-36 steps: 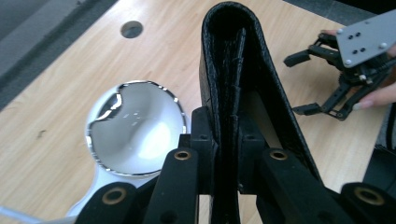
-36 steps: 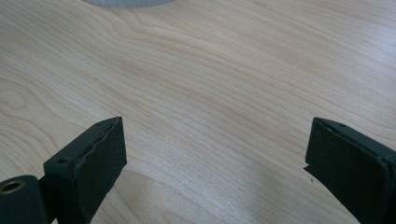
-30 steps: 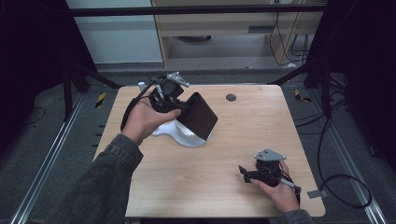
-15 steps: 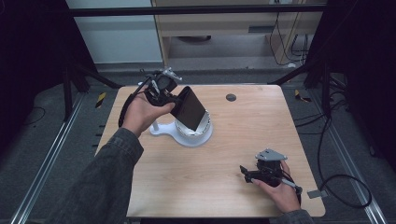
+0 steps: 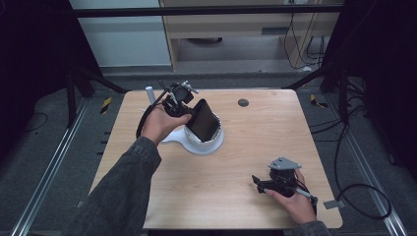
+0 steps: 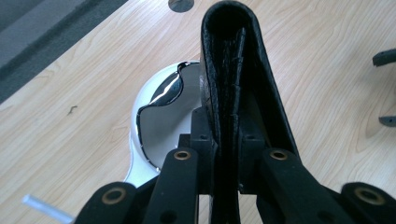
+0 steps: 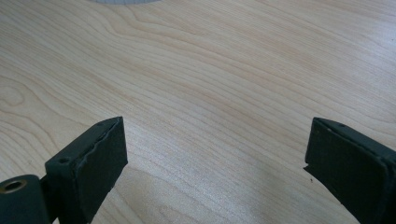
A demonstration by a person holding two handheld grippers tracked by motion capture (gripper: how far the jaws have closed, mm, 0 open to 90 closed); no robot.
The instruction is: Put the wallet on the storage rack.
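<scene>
Fingers of the left gripper clamp a black leather wallet edge-on.
The wallet hangs tilted over a white bowl on the counter; no writing is readable. The right gripper, fingers wide apart, hovers near the counter's front.

This looks like a lab or test bay set up for recording, not a home or a shop. A pale wood-grain square table stands alone on grey carpeted flooring, with long metal floor rails running along both sides of it. Dark metal frame legs and a black horizontal bar enclose the space like a rig. Loose black cables trail across the floor on the right, more wiring hangs by the light wooden cabinet at the back, and yellow-and-black hazard tape strips mark the floor.
</scene>
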